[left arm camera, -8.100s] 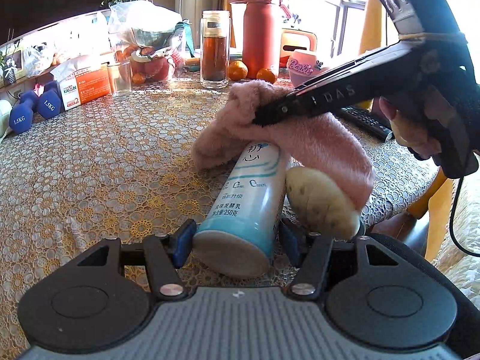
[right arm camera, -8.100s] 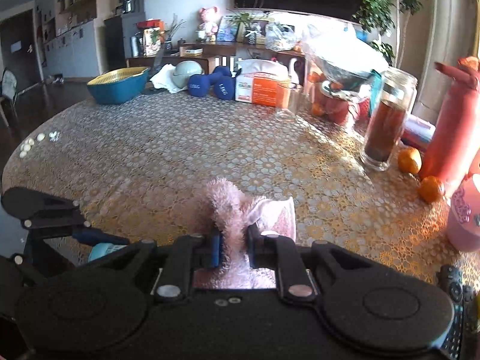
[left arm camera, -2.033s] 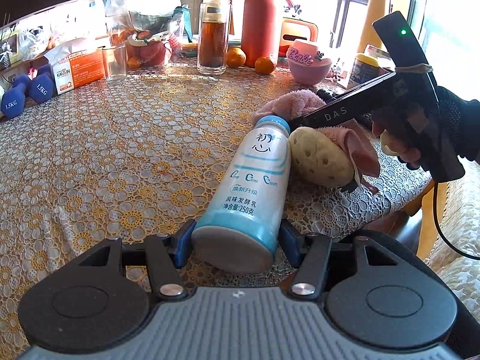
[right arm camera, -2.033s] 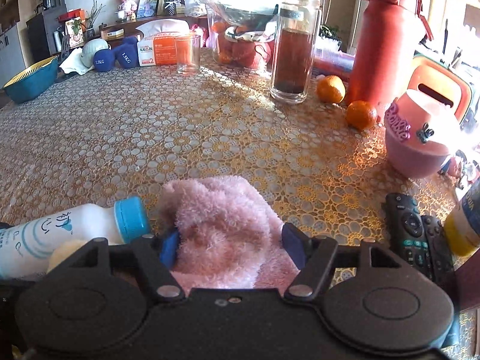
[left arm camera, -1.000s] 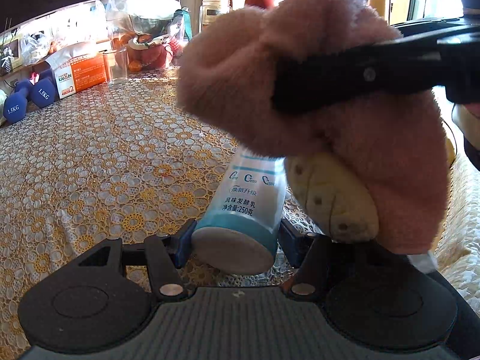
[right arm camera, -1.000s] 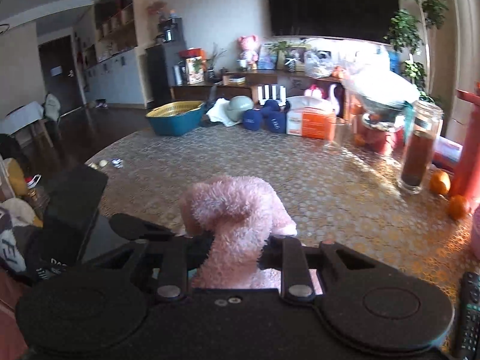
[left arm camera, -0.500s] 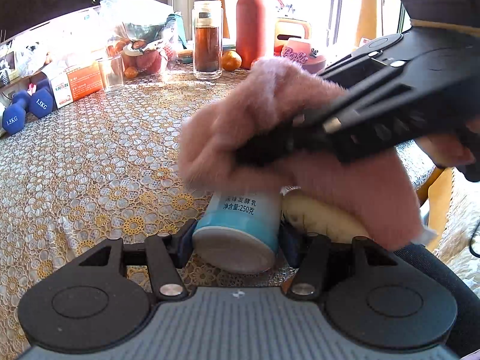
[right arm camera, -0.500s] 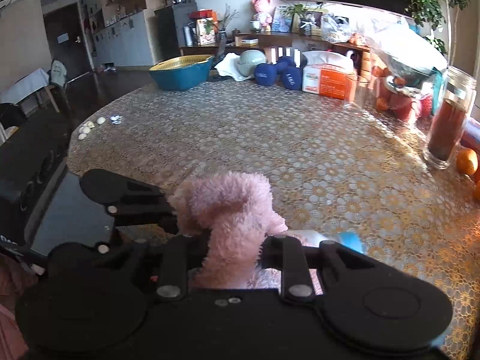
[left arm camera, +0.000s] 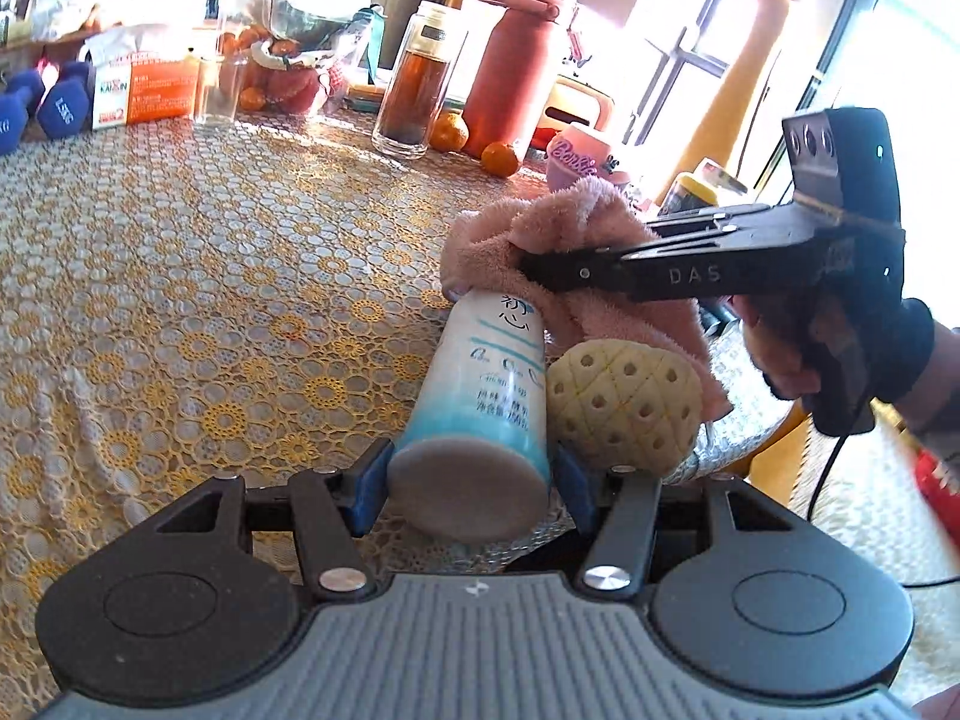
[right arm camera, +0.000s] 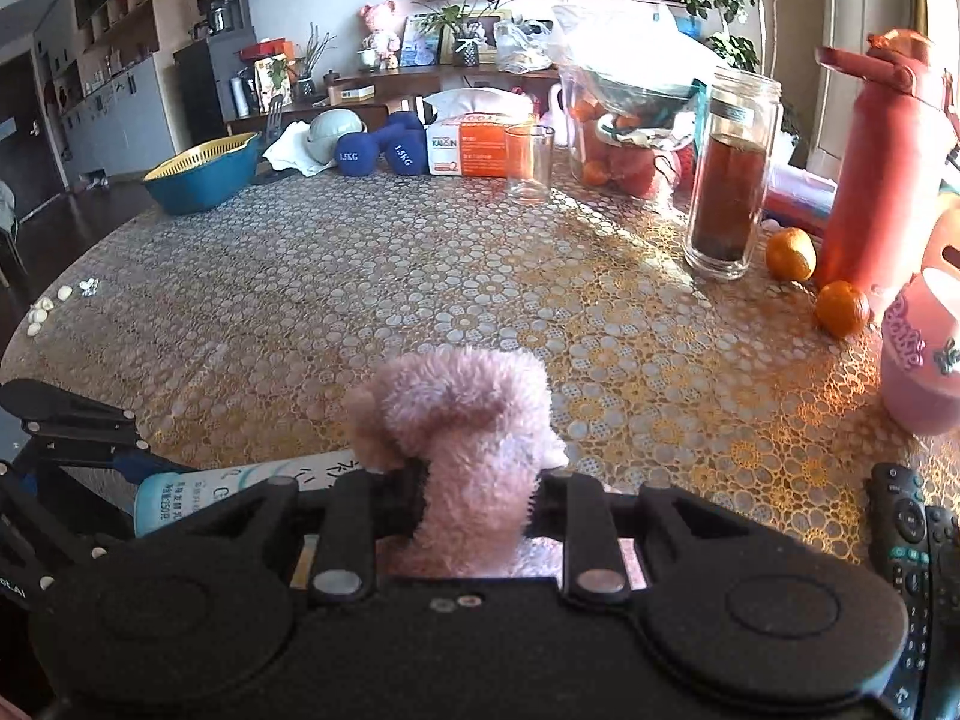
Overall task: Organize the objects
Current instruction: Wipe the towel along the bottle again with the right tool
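Note:
My left gripper (left arm camera: 471, 483) is shut on the base of a white and blue yogurt bottle (left arm camera: 486, 402) that lies on the lace tablecloth (left arm camera: 180, 276) near the table's front edge. A yellow perforated sponge (left arm camera: 624, 408) rests against the bottle's right side. My right gripper (right arm camera: 477, 498) is shut on a pink fluffy towel (right arm camera: 462, 438) and holds it over the bottle's cap end; from the left wrist view the towel (left arm camera: 558, 234) drapes onto the bottle and sponge. The bottle also shows in the right wrist view (right arm camera: 240, 489).
A glass jar of dark liquid (right arm camera: 729, 174), red flask (right arm camera: 876, 168), two oranges (right arm camera: 840, 309), pink Barbie tub (right arm camera: 918, 360) and remote controls (right arm camera: 912, 540) stand on the right. An empty glass (right arm camera: 528, 162), tissue box (right arm camera: 465, 147), blue dumbbells (right arm camera: 378, 150) and teal basket (right arm camera: 201, 171) are at the back.
The right gripper has carried the towel from above the bottle's middle to its cap end, farther from the left gripper. The sponge is uncovered again. The left gripper still holds the bottle.

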The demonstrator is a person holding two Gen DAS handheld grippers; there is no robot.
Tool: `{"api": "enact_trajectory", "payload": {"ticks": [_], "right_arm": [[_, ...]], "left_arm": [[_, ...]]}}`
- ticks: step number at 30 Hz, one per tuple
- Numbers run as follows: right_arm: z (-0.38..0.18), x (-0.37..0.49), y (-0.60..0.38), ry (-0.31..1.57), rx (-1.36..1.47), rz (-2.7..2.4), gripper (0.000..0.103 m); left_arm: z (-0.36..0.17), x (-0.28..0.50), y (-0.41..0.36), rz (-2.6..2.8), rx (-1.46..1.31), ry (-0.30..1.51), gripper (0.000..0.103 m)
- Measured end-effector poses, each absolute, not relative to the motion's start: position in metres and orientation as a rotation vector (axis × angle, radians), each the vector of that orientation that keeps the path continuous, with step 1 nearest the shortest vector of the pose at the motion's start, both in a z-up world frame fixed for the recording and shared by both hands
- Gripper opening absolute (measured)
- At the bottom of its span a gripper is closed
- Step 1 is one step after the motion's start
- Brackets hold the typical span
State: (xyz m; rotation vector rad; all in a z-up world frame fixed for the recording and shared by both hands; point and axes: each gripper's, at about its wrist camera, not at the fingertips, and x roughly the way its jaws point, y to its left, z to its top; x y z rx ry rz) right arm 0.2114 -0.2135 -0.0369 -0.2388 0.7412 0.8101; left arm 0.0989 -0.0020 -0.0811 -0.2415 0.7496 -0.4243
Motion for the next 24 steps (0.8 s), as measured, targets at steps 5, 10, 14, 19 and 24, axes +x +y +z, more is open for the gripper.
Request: {"api": "enact_trajectory", "payload": {"ticks": [5, 10, 14, 19, 24], "right_arm": [[-0.040, 0.207, -0.221, 0.730, -0.218, 0.782, 0.024], [-0.042, 0.200, -0.229, 0.723, -0.214, 0.759, 0.024], [-0.044, 0.196, -0.233, 0.729, -0.221, 0.745, 0.024], [-0.054, 0.192, -0.241, 0.749, -0.300, 0.688, 0.024], [-0.044, 0.198, -0.262, 0.719, -0.290, 0.577, 0.023]], "left_arm": [[-0.081, 0.108, 0.003, -0.443, -0.344, 0.767, 0.057], [-0.081, 0.109, -0.010, -0.429, -0.290, 0.798, 0.056], [-0.079, 0.105, -0.019, -0.428, -0.225, 0.787, 0.053], [-0.078, 0.102, -0.024, -0.424, -0.170, 0.786, 0.053], [-0.079, 0.098, -0.032, -0.420, -0.098, 0.786, 0.053]]}}
